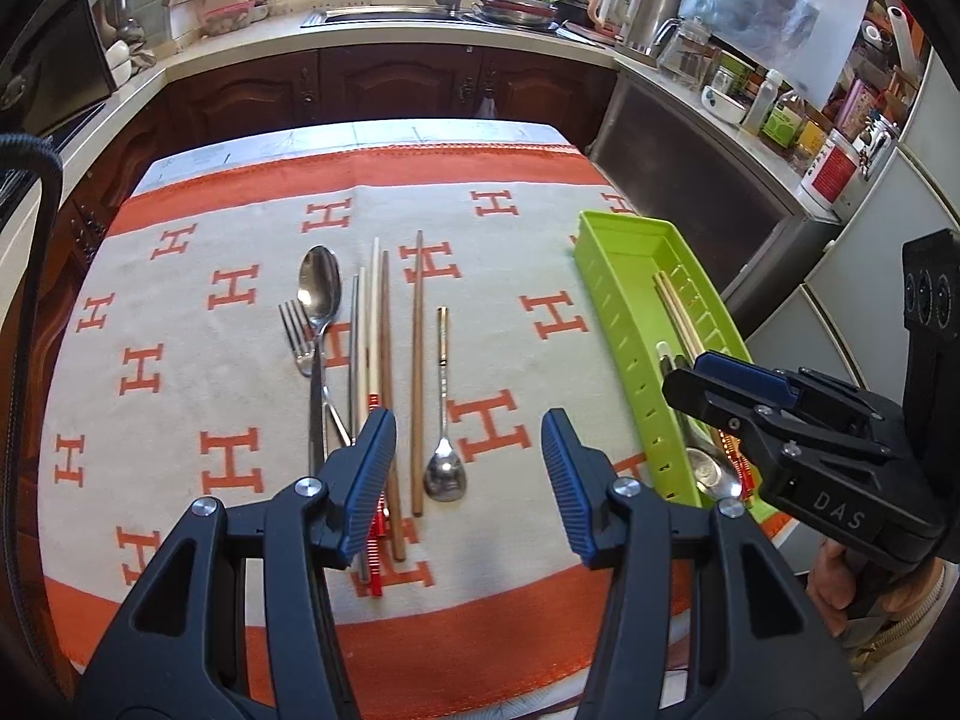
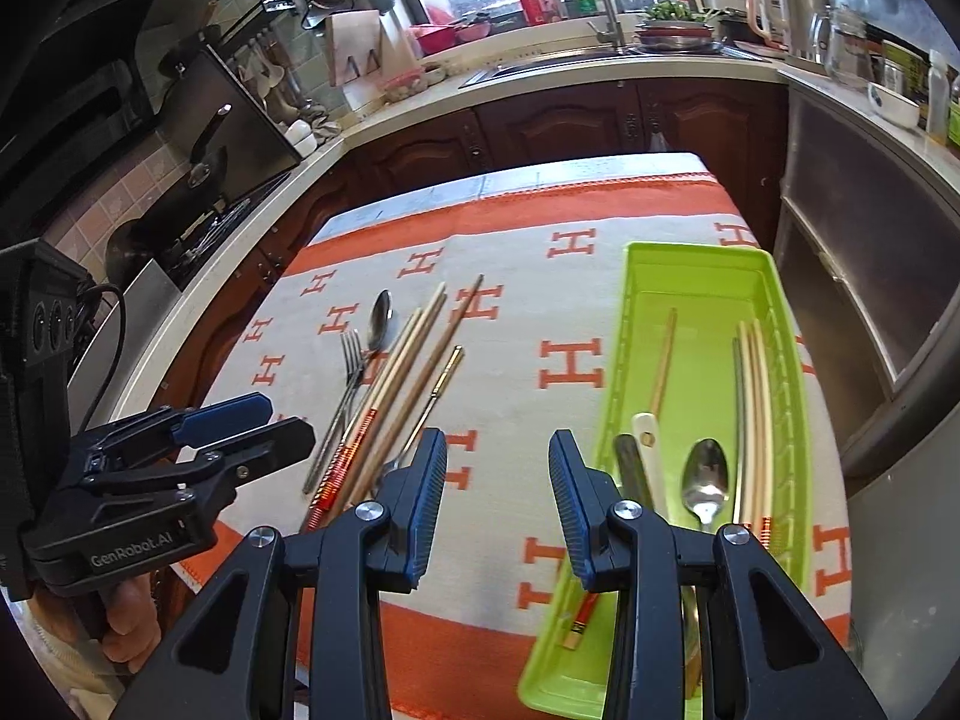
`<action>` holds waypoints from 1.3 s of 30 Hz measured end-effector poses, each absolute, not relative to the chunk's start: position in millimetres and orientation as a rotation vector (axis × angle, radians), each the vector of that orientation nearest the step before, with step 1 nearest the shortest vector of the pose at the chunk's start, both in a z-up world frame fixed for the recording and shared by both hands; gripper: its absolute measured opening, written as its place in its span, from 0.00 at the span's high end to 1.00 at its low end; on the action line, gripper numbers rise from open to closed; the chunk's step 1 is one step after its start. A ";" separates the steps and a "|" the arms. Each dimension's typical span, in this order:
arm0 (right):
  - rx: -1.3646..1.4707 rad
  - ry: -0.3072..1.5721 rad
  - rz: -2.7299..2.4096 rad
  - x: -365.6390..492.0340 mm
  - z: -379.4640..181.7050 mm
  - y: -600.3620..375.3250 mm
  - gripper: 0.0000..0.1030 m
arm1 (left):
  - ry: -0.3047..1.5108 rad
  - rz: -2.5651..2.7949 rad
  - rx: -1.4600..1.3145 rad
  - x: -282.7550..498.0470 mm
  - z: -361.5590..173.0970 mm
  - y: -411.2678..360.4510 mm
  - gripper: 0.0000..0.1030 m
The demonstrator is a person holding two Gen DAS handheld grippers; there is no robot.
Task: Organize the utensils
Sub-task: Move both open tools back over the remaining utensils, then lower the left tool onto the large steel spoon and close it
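Observation:
A green tray (image 1: 624, 276) (image 2: 702, 282) sits on the right of the orange H-patterned cloth. It holds a steel spoon (image 2: 705, 480), pale chopsticks (image 2: 756, 414), a wooden chopstick (image 2: 663, 360) and a white-handled utensil (image 2: 648, 438). On the cloth lie a large spoon (image 1: 320, 288), a fork (image 1: 297, 330), several chopsticks (image 1: 378, 360), a brown chopstick (image 1: 417, 372) and a small spoon (image 1: 444, 468). My left gripper (image 1: 468, 486) is open and empty above the loose utensils. My right gripper (image 2: 498, 504) is open and empty by the tray's left wall; it also shows in the left wrist view (image 1: 729, 387).
A kitchen counter with a sink (image 1: 384, 15) runs behind the table. A stove (image 2: 198, 228) stands at the left, a steel cabinet (image 1: 690, 180) at the right. The table's right edge lies just beyond the tray.

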State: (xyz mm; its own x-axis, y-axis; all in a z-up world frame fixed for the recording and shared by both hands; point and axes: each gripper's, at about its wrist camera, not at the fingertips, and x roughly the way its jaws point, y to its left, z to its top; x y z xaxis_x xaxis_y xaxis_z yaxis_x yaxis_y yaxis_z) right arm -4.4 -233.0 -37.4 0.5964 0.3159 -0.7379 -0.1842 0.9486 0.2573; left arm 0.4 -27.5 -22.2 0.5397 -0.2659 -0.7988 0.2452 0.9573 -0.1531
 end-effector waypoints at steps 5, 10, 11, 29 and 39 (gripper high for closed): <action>0.143 0.910 0.320 3.2 -41.7 -214.5 0.65 | 0.967 -0.276 -0.024 1.5 -31.8 -14.0 0.54; 0.124 0.946 0.333 15.5 -52.9 -197.9 0.65 | 0.982 -0.242 -0.042 4.8 -41.5 2.1 0.54; 0.118 0.953 0.334 17.7 -54.4 -194.1 0.65 | 0.983 -0.238 -0.045 5.4 -42.3 4.7 0.54; 0.108 1.084 0.312 72.5 -99.6 -159.4 0.65 | 1.042 -0.157 -0.120 31.7 -87.5 58.9 0.54; 0.073 1.094 0.372 92.1 -113.3 -122.5 0.65 | 1.104 -0.160 -0.235 60.7 -118.1 76.4 0.54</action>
State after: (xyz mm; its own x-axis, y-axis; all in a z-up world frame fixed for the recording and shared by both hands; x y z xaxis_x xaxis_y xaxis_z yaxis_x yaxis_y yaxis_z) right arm 92.1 -122.5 -113.3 0.4042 0.3299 -0.8531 -0.2581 0.9359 0.2396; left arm 60.7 76.4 -118.1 0.4424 -0.2433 -0.8632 0.0112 0.9639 -0.2659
